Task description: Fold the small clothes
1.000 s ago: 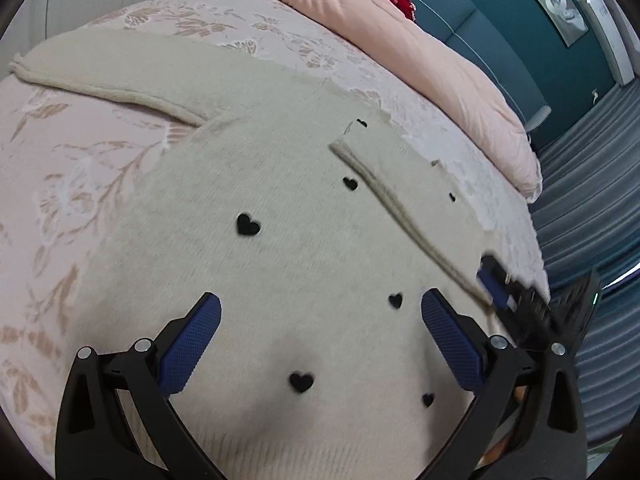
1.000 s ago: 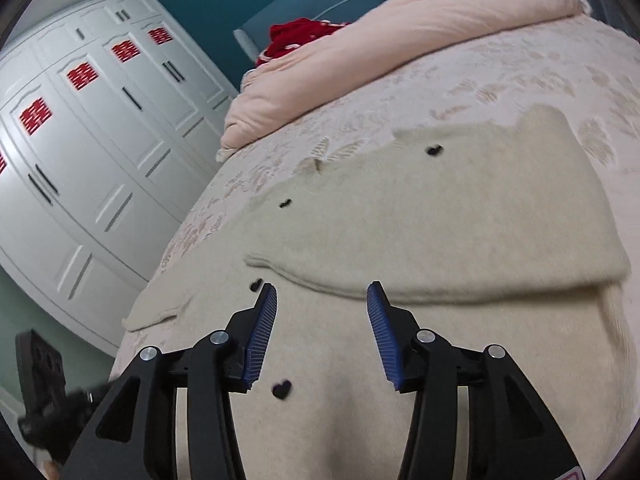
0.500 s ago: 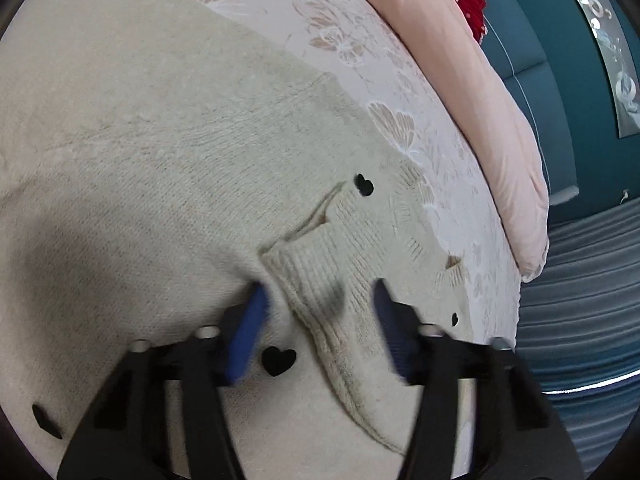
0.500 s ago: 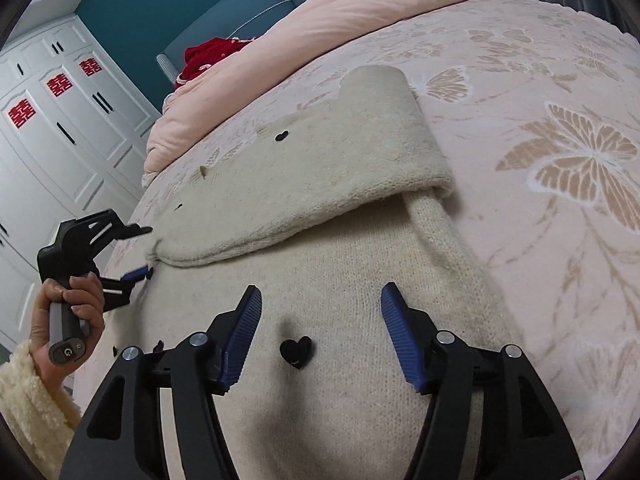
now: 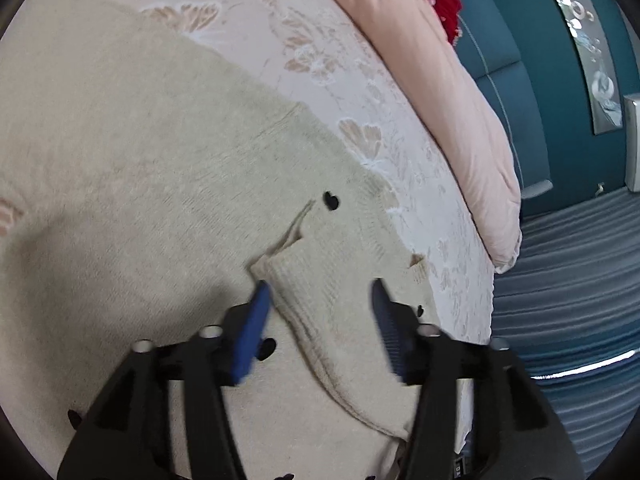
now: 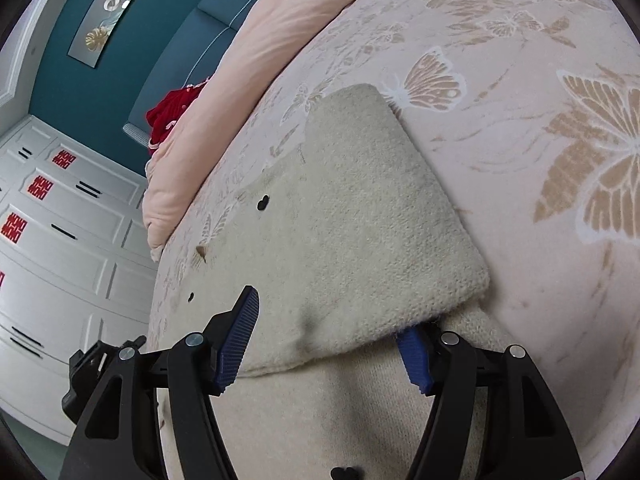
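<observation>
Sweater (image 5: pixel 140 168) lies on bedspread (image 6: pixel 520 200) — left gripper (image 5: pixel 320 316) jaws, just reopened, straddle the ribbed cuff (image 5: pixel 320 304) unclamped; right gripper (image 6: pixel 332 340) jaws apart, its three-o'clock finger (image 6: pixel 414 354) under the folded flap (image 6: pixel 380 240).

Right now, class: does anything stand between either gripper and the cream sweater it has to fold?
Nothing visible does. The left gripper straddles the ribbed cuff of the sweater; the right gripper straddles the folded flap's edge, one finger tucked under it.

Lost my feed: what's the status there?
Left claw just reopened, astride sleeve cuff. Right claw open around folded sweater edge. Nothing blocking.
</observation>
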